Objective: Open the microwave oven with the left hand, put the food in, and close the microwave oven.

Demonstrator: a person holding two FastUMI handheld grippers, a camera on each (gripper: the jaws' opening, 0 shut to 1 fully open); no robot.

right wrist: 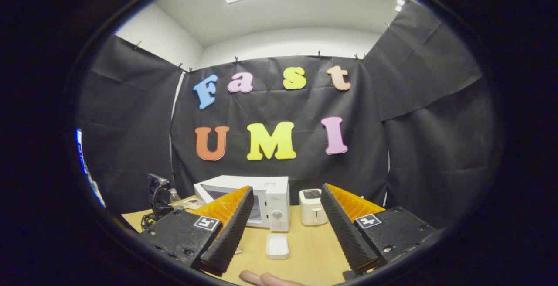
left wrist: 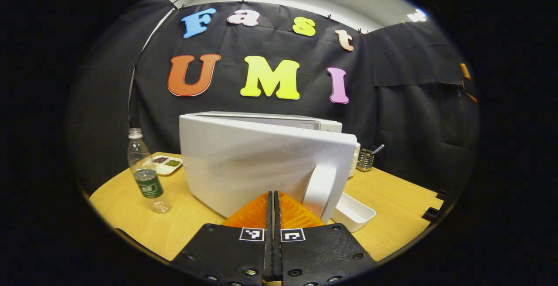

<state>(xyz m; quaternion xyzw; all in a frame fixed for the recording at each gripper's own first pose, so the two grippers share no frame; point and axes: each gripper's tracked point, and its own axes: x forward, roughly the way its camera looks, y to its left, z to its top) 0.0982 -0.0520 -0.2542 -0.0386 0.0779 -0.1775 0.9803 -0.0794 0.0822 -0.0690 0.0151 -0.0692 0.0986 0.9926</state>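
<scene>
The white microwave point(left wrist: 261, 159) stands on the wooden table point(left wrist: 401, 203) with its door swung partly out toward me. The door's white handle point(left wrist: 320, 190) is just right of my left gripper point(left wrist: 273, 195), which is shut with nothing between its fingers, close to the door's lower edge. A white food tray point(left wrist: 353, 211) lies on the table right of the door. In the right gripper view the microwave point(right wrist: 270, 203) is farther off, and the tray point(right wrist: 277, 246) lies in front of it, between the wide-open fingers of my right gripper point(right wrist: 286, 188).
A clear water bottle point(left wrist: 146, 172) stands left of the microwave, with a small dish of food point(left wrist: 167, 164) behind it. A utensil holder point(left wrist: 365, 159) sits at the back right. A white toaster point(right wrist: 312, 206) stands right of the microwave. Fingertips of a hand point(right wrist: 266, 279) show at the bottom.
</scene>
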